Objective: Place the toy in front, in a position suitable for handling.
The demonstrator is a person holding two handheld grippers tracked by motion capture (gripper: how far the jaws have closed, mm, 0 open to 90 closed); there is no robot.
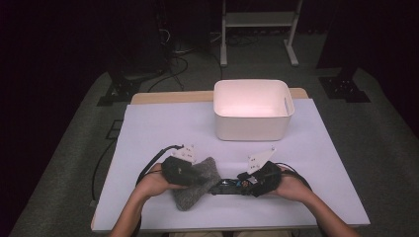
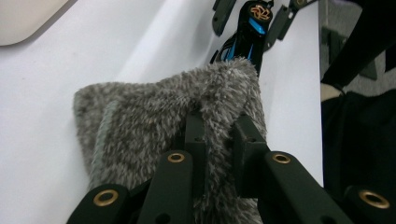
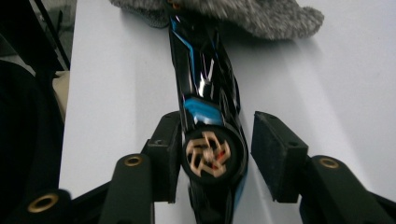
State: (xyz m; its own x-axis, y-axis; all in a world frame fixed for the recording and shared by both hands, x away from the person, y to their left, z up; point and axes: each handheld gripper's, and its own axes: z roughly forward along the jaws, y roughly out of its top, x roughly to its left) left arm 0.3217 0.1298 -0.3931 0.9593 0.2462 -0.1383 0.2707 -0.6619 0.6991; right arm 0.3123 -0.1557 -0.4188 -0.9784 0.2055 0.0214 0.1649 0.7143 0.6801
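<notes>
Gripping: the left gripper (image 2: 219, 135) has its fingers clamped on a fold of the grey fuzzy cloth (image 2: 154, 116), at the desk's near edge.
Sliding in: a black toy with blue stripes (image 3: 205, 93) lies on the white desk (image 1: 148, 128), its far tip under the cloth's edge, its gold-wheeled end between the right gripper (image 3: 219, 154) fingers.
Right fingers: apart; one pad looks to touch the toy's side, the other stands clear of it, so no grip is on it.
Risk: with the toy loose, a tug on the cloth could likely drag or roll it aside; a shallow pinch of pile may slip.
Beyond: a white bin (image 1: 253, 109) stands at the desk's far side, well apart.
</notes>
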